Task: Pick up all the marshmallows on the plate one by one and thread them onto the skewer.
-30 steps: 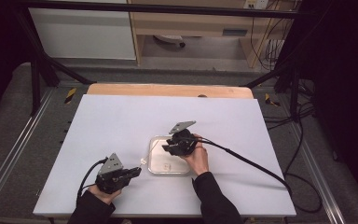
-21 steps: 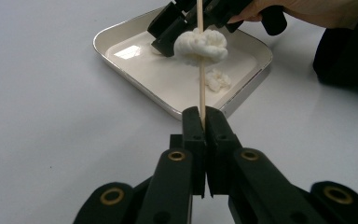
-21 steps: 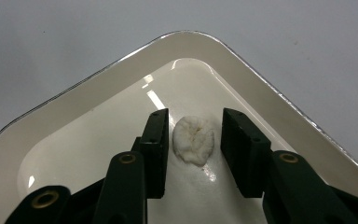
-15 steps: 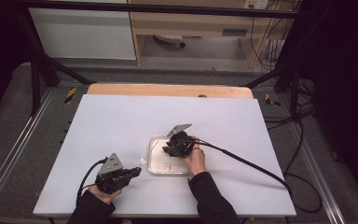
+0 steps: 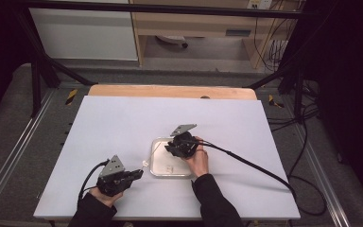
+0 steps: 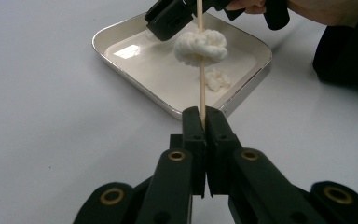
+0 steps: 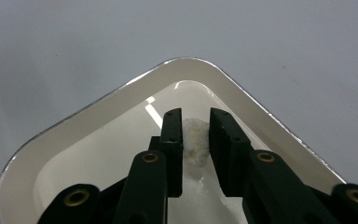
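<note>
A white table top (image 5: 123,123) fills the middle of the high view, with a strip of bare wood (image 5: 170,91) showing along its far edge. Around it runs grey floor, dark frame legs stand at the far corners, and pale cabinets (image 5: 85,33) sit beyond. Loose black cables (image 5: 307,118) lie on the floor to the right.

A shallow square tray (image 5: 158,168), white inside with a shiny metal rim, lies on the table toward the near side, between the two hands. In the left gripper view the tray (image 6: 121,35) holds a small white crumbly lump (image 6: 217,78) on its floor.

The left gripper (image 5: 134,175) sits low on the table just left of the tray. Its jaws are clenched on the near end of a thin wooden skewer (image 6: 200,70), which runs from them across the tray rim and up toward the other tool. A soft white knotted piece (image 6: 200,46) (it looks like dough or marshmallow) is threaded on the skewer above the tray floor.

The right gripper (image 5: 170,147) hovers over the tray's far right part, held by the right hand (image 5: 197,161). In its own view the right gripper (image 7: 196,126) has its jaws pressed on either side of the white piece (image 7: 195,140), grasping it over the tray (image 7: 98,121)
</note>
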Action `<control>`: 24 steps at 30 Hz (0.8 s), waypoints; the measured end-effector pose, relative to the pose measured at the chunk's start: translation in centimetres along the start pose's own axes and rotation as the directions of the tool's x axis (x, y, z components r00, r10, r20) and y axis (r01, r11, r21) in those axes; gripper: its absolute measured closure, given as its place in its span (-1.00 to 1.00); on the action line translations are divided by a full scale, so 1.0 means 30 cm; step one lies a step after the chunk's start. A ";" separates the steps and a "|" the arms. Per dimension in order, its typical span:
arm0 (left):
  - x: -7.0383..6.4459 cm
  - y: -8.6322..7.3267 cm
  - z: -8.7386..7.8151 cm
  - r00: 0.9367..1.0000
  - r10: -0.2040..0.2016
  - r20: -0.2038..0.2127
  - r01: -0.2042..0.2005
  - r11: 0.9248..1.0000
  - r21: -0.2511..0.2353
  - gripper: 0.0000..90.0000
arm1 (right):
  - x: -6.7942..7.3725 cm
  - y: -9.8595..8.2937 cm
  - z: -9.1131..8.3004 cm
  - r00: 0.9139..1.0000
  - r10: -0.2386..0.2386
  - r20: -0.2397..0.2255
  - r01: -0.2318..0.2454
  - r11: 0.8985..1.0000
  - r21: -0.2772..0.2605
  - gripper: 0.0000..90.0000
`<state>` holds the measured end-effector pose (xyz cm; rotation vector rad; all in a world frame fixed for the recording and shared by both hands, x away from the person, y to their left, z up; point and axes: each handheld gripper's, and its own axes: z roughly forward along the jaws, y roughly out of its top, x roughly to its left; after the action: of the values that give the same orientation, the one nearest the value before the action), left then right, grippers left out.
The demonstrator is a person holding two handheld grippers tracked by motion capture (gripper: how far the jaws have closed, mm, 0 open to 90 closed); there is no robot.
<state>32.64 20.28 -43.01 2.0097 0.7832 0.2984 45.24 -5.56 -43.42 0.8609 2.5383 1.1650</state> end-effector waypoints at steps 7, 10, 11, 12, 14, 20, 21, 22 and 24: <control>-0.001 0.000 0.000 1.000 -0.002 0.001 0.002 1.000 -0.003 0.96 | 0.004 0.016 -0.063 0.999 0.008 -0.034 -0.010 0.999 -0.047 0.68; -0.003 0.000 0.001 1.000 0.000 0.001 0.000 1.000 -0.004 0.95 | 0.003 0.018 -0.102 0.998 0.025 -0.061 -0.029 0.996 -0.079 0.68; -0.003 0.000 0.001 1.000 0.003 0.002 -0.003 1.000 -0.007 0.96 | 0.004 0.018 -0.116 0.997 0.028 -0.067 -0.034 0.996 -0.088 0.68; -0.004 0.000 0.000 1.000 0.002 0.005 -0.002 1.000 -0.010 0.96 | 0.005 0.018 -0.131 0.997 0.030 -0.072 -0.037 0.995 -0.097 0.68; -0.007 0.001 -0.001 1.000 0.007 0.009 -0.007 1.000 -0.015 0.96 | 0.004 0.018 -0.159 0.995 0.032 -0.091 -0.043 0.992 -0.120 0.68; -0.022 0.002 0.004 0.999 0.030 0.025 -0.030 0.999 -0.024 0.95 | 0.000 0.017 -0.245 0.988 0.056 -0.145 -0.084 0.977 -0.194 0.67; -0.025 0.003 0.005 0.999 0.032 0.027 -0.031 0.999 -0.025 0.95 | 0.000 0.019 -0.260 0.986 0.060 -0.158 -0.092 0.974 -0.208 0.67; -0.027 0.003 0.006 0.999 0.035 0.030 -0.034 0.999 -0.026 0.96 | 0.000 0.020 -0.275 0.984 0.061 -0.168 -0.098 0.970 -0.223 0.67; -0.031 0.003 0.006 0.999 0.043 0.034 -0.041 0.999 -0.031 0.96 | 0.001 0.025 -0.301 0.979 0.066 -0.191 -0.112 0.963 -0.246 0.67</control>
<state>32.05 19.54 -42.93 1.9992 0.7117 0.2979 41.73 -10.76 -36.88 0.8460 2.4295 1.6259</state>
